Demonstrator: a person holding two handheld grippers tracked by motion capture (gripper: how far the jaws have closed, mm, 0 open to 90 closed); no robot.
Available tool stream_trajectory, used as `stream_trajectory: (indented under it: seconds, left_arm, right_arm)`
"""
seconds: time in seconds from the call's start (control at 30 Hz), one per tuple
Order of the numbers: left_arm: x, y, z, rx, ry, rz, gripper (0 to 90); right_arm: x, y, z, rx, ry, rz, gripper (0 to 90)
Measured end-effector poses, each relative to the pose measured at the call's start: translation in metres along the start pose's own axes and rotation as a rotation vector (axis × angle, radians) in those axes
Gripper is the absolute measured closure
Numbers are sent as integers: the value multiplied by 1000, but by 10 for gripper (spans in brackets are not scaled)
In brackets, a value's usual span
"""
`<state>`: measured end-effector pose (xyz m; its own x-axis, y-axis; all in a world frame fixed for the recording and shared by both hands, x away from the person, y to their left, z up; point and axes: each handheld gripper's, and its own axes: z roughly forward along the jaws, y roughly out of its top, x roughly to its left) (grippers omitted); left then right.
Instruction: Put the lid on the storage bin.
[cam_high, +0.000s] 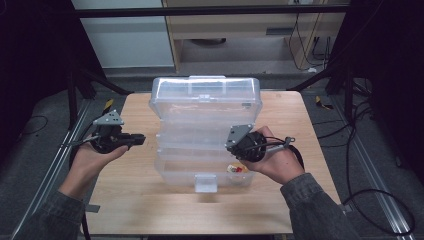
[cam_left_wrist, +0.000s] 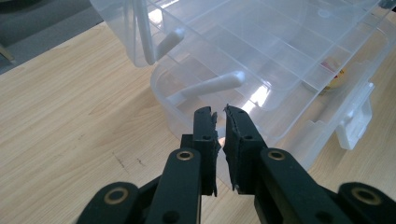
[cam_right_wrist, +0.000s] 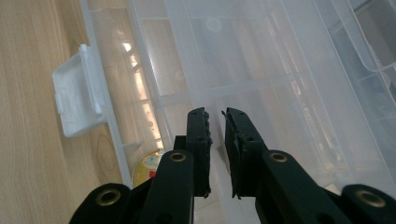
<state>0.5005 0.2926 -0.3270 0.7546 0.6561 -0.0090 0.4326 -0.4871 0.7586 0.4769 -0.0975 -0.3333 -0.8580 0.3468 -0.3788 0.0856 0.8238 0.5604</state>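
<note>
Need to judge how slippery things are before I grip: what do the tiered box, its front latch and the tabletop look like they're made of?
Tiered box: looks like clear rigid plastic, glossy; you see dividers through the walls and bright glare spots. Latch: seemingly the same kind of plastic but milky white and less see-through. Tabletop: pale wood or wood-look laminate, matt, with visible grain lines; which of the two I can't tell.

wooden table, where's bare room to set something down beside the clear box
Bare wood runs along the near edge of the light wooden table, in front of the clear plastic tiered organiser box and its white latch. Narrower strips lie left and right of the box, partly under the left gripper and right gripper. The middle is crowded.
</note>
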Motion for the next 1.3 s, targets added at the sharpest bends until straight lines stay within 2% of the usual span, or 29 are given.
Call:
stream_trajectory:
  seconds: [0.17, 0.37, 0.6, 0.77, 0.8, 1.0, 1.3]
  left_arm:
    - [-3, 1, 1, -10, -2, 3, 823]
    - [-6, 7, 1, -52, 2, -1, 840]
    - [-7, 10, 2, -60, -6, -5, 862]
    - [-5, 11, 4, -84, -6, -17, 866]
    - [-4, 12, 4, -86, -15, -31, 867]
    - [-3, 18, 7, -116, -28, -55, 873]
    - [-6, 22, 11, -137, -28, -62, 888]
  right_arm:
    - [1, 0, 0, 8, 5, -5, 802]
    - [2, 1, -1, 13, 0, -15, 816]
    - [1, 1, -2, 15, 9, -14, 829]
    - [2, 1, -2, 17, 12, -19, 833]
    - [2, 1, -2, 17, 12, -19, 834]
    - [2, 1, -2, 20, 19, -17, 838]
    - [4, 0, -1, 28, 34, -24, 840]
